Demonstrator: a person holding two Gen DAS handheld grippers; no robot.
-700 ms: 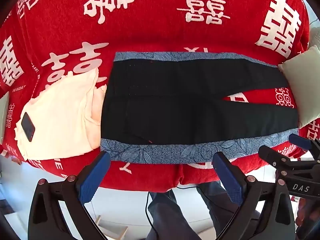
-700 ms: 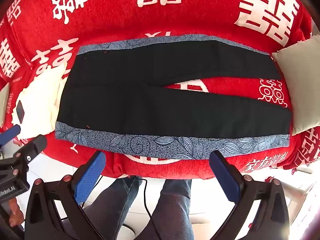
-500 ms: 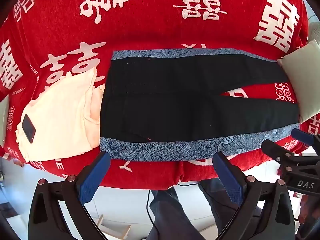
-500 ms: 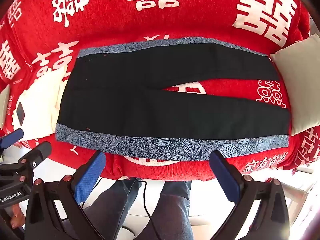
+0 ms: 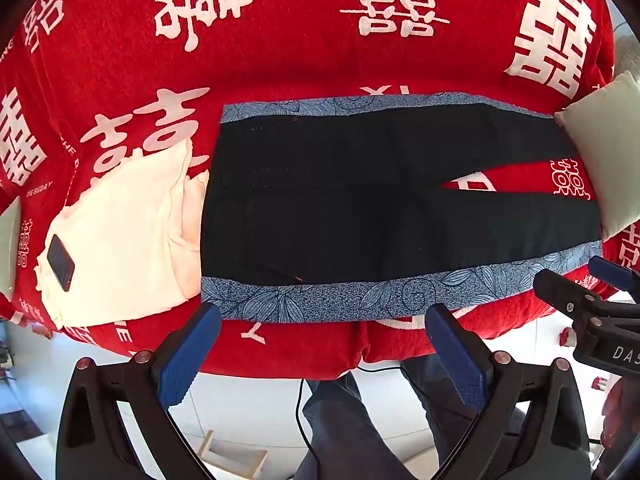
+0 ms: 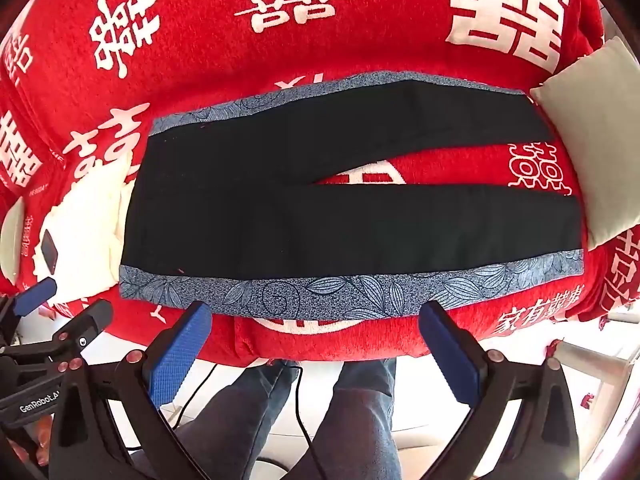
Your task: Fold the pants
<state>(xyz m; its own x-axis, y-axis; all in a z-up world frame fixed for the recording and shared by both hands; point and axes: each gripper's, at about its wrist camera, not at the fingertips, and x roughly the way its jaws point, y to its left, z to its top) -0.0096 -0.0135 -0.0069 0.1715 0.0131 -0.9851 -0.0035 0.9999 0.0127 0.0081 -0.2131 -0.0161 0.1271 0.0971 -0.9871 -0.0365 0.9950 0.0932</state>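
We hold two grippers over one pair of pants (image 5: pixel 360 208), spread flat on a bed covered by a red blanket (image 5: pixel 304 52) printed with white characters. The pants are black with a blue leaf-patterned strip along each outer side. Their long axis runs left to right across the bed: the waist lies at the left, and the two legs point right, parting into a narrow V that shows red cloth between them. The near leg's patterned strip runs along the near edge of the bed.

Our left gripper (image 5: pixel 320 354) hangs just short of that near edge, its two blue-padded fingers set wide apart and holding nothing. Our right gripper (image 6: pixel 316 350) hangs the same way farther right, its fingers also spread wide and empty; each gripper shows at the edge of the other's view.

One cream garment (image 5: pixel 120 240) lies touching the waist at the left, with one dark phone (image 5: pixel 61 263) resting on it. One pale cushion (image 6: pixel 592 136) sits at the right, beside the leg ends.
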